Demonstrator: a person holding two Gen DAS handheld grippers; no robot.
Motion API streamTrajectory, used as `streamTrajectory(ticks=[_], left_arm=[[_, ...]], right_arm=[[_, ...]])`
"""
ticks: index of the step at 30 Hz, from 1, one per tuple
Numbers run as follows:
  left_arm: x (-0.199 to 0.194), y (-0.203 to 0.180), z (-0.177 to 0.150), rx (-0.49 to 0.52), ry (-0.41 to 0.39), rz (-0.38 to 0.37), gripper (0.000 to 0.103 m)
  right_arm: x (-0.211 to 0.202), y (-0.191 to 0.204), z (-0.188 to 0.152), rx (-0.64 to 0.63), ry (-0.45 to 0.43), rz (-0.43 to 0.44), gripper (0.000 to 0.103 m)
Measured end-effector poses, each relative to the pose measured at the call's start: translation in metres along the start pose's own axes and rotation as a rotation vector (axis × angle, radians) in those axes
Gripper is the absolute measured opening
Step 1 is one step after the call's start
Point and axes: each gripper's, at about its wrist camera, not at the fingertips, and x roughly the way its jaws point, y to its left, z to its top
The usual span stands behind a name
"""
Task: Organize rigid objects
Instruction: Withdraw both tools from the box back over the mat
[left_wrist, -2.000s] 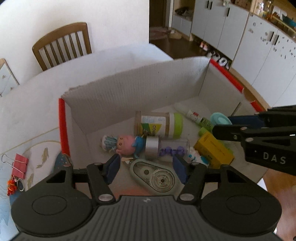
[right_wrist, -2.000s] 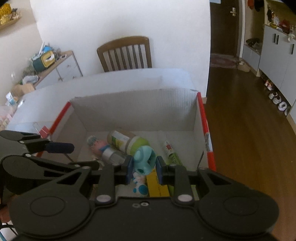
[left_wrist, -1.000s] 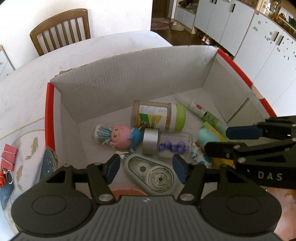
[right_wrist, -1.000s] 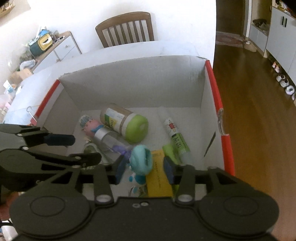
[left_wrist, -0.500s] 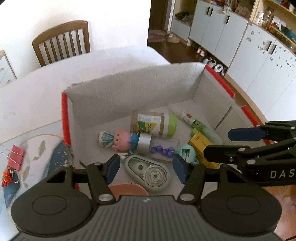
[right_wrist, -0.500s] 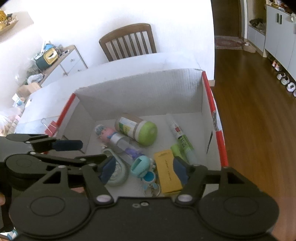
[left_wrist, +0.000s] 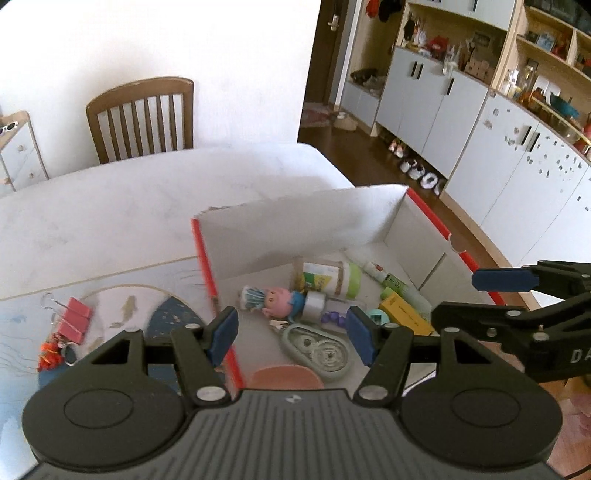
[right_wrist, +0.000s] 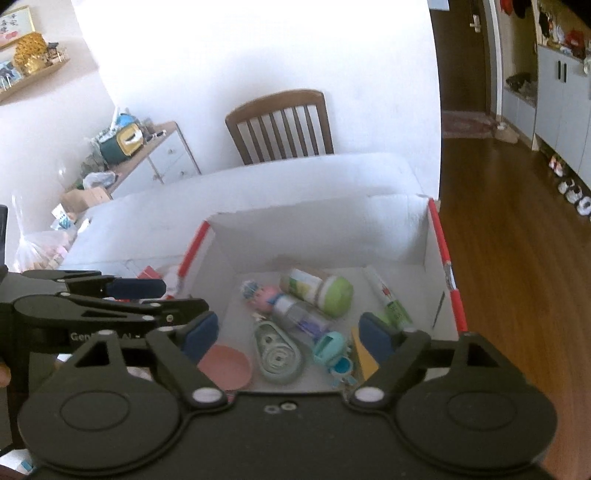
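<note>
Lying released among boxed items: teal sharpener (right_wrist: 330, 347), dropped from right gripper (right_wrist: 286, 334), now spread wide and empty above the cardboard box (right_wrist: 441, 243). Left gripper (left_wrist: 291, 332) likewise open, empty. Red binder clip (left_wrist: 75, 319) remains on worktop (left_wrist: 110, 218), at 9 o'clock from box; likely next.

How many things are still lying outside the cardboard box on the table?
2 that I can see: a red binder clip and an orange-red trinket just below it, left of the box. Others may be hidden.
</note>
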Motion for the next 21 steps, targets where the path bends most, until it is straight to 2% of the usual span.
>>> streamTrajectory(ticks=[3,11,13,21], left_arm=[[-0.013,0.013,-0.003,0.004,-0.024,-0.004,0.074],[-0.041,0.061,-0.014,0.021,-0.068,0.004,0.075],[-0.047,0.076,-0.016,0.017,-0.078,0.003,0.082],[-0.066,0.136,-0.026,0.017,-0.114,0.000,0.083]], right_arm=[[-0.006,0.017,-0.001,-0.014,-0.026,0.000,0.090],[-0.008,0.074,-0.001,-0.070,-0.087,0.028,0.098],[-0.005,0.089,0.000,-0.088,-0.093,0.031,0.099],[0.020,0.141,0.006,-0.106,-0.090,0.036,0.101]])
